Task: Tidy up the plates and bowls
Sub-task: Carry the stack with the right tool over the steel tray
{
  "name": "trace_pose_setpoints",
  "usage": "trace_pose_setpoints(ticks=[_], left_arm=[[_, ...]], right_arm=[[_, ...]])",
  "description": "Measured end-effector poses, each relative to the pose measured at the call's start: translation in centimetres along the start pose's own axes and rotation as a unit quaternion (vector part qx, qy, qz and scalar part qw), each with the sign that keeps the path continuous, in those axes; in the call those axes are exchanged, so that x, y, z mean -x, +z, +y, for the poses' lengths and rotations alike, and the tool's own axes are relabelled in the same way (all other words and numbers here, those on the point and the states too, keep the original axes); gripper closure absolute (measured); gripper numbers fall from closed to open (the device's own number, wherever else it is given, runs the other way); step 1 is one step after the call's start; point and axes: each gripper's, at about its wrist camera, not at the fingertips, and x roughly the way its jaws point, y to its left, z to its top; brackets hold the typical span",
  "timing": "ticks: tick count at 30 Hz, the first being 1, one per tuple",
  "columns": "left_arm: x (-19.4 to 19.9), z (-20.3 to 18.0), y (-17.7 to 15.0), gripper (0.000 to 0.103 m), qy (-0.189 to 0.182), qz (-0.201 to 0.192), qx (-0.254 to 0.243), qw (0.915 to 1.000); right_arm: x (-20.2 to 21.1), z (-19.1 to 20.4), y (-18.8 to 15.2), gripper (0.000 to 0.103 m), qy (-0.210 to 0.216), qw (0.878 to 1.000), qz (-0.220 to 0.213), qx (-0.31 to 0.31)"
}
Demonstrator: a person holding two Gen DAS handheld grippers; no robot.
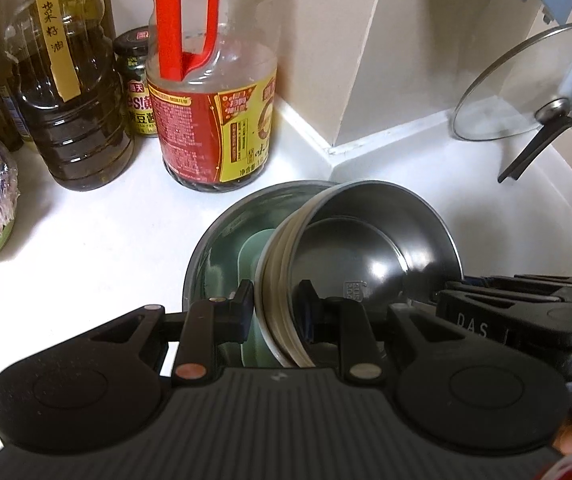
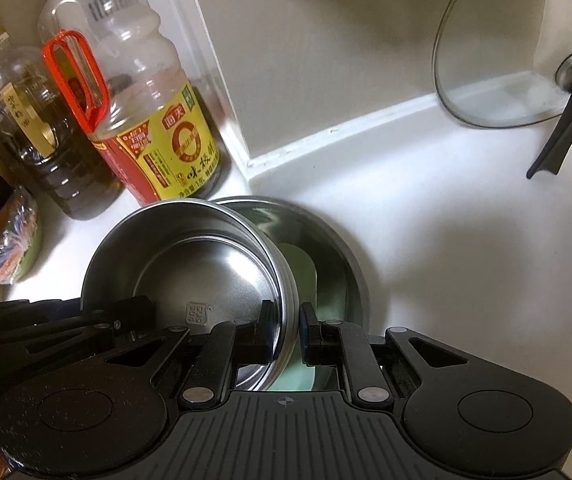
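Gripping opposite rim walls, left gripper (image 1: pixel 279 312) and right gripper (image 2: pixel 286 330) clamp ribbed steel bowls (image 1: pixel 366 248) over wide steel basin (image 2: pixel 338 256).

We note a stack of bowls (image 1: pixel 366 248) held tilted over a larger basin (image 1: pixel 222 240) on the surface (image 1: pixel 106 232), with a flat dish (image 2: pixel 306 280) lying in the basin. The left hand-held gripper (image 1: pixel 276 304) pinches the stack's left rim — the right hand-held gripper (image 2: pixel 284 326) the opposite rim. Behind stand a sauce bottle (image 1: pixel 214 112), an oil bottle (image 1: pixel 62 92) and a jar (image 1: pixel 136 84) — a lid (image 1: pixel 526 80) leans far right.
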Motion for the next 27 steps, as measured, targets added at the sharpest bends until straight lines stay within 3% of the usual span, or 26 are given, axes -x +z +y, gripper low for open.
trace_pose_setpoints(ticks=[16,27], left_arm=[[-0.8,0.4,0.4,0.082,-0.009,0.014,-0.002,0.9999],[-0.8,0.9,0.0,0.079,-0.024,0.005,-0.009,0.9997]], right_arm=[[-0.8,0.0,1.0,0.089,0.001,1.000,0.027,0.010],[-0.8,-0.4,0.7,0.088,0.019,1.000,0.010,0.009]])
